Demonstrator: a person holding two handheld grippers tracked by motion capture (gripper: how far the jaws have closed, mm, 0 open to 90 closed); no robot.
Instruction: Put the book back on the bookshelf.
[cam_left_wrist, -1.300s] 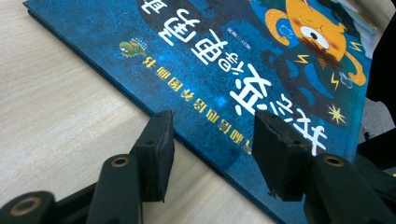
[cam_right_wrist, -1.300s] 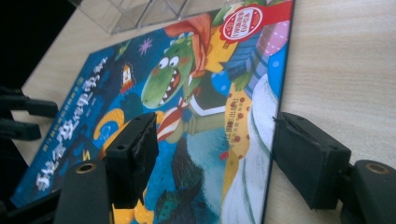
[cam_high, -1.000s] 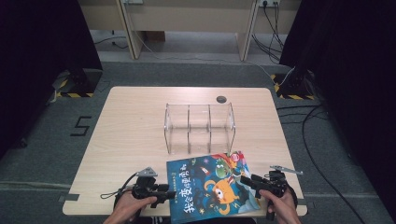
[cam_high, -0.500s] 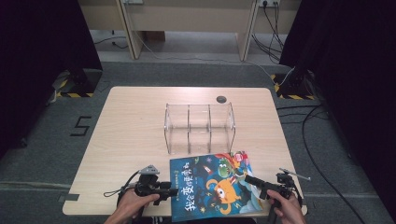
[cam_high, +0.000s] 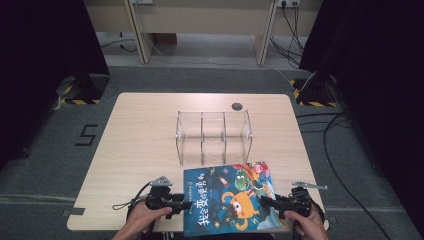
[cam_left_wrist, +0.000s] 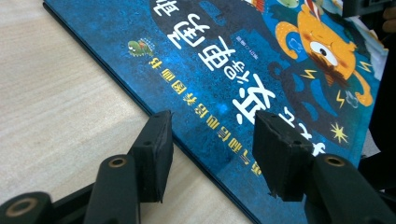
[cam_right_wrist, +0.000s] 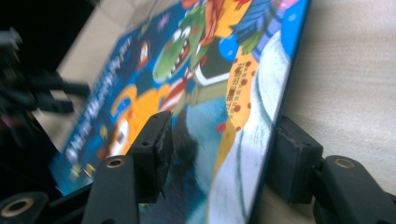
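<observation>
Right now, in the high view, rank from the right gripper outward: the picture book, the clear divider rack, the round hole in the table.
1. Picture book, beside the right gripper.
2. Clear divider rack, mid-table.
3. Round hole, near the far edge.

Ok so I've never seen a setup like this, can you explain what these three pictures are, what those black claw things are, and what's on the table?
The black claws are handheld two-jaw grippers; a person holds one in each hand. The wide picture looks down from above the table: the left gripper and the right gripper sit at either side of a colourful picture book lying flat at the near edge. Behind it stands a clear plastic rack with three compartments. The other two pictures come from cameras riding on each gripper, looking along its jaws. Both grippers are open, each straddling an edge of the book, so nothing is gripped yet.
</observation>
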